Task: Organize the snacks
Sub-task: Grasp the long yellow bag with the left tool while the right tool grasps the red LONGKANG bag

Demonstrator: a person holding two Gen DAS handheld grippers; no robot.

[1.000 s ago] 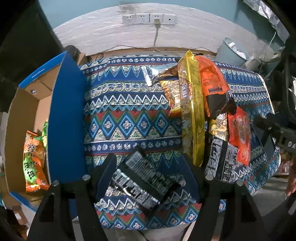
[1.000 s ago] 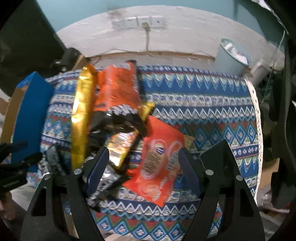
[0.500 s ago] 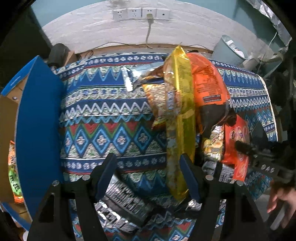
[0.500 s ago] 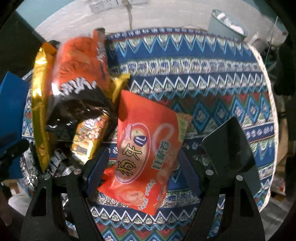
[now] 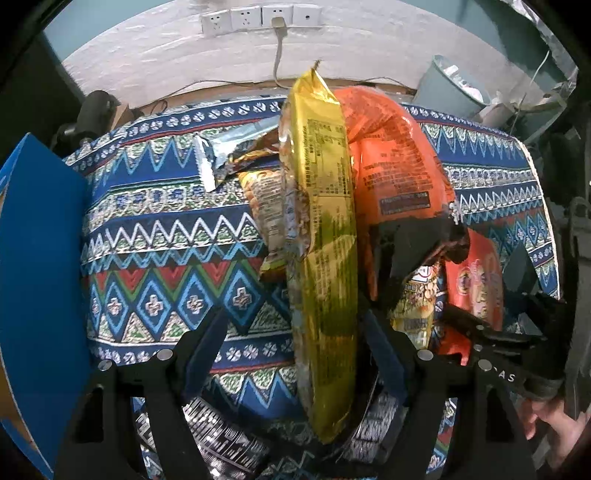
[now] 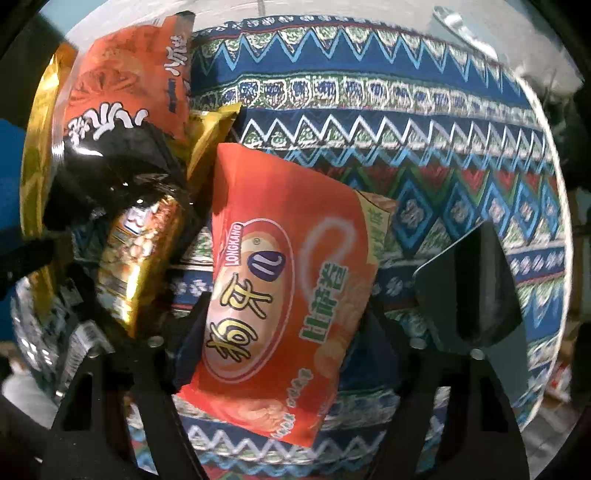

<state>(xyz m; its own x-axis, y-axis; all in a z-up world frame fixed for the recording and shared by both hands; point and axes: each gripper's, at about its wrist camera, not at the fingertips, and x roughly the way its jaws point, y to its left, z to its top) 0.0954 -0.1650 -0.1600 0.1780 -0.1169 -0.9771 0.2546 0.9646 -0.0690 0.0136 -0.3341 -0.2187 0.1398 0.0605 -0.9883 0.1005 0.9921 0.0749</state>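
Left hand-held gripper (image 5: 295, 343) points down at the worktop (image 5: 166, 236) w/ jaws apart and opening; the near end of the long gold packet (image 5: 321, 258) lies between the fingers, but whether either pad touches it I can't tell. Right hand-held gripper (image 6: 284, 332) also points down, jaws apart but closing, straddling the red-orange bag (image 6: 280, 291); pads not visibly pressing on it.

Left wrist view only: blue box wall (image 5: 40, 277) at the left edge of the patterned cloth, wall sockets (image 5: 260, 18) up top, grey bin (image 5: 450, 88) far right, silver wrapper (image 5: 225, 151) beside the pile, black printed packets (image 5: 218, 439) at the near edge under the gripper. It also shows the right gripper from outside (image 5: 495, 343), w/ a person's fingers (image 5: 554, 424) below it.

Right wrist view only: front face of the red-orange bag, w/ printed logo and big characters.

Gold packet: long axis runs near-to-far across the worktop, far end toward the wall, on edge in the middle of the pile. Big orange-black bag (image 5: 399, 173) leans beside it, same direction. Red-orange bag lies flat on the cloth at the pile's right side, long axis near-to-far, slightly tilted. Small gold peanut pack (image 6: 136, 262) sits between the two orange bags.
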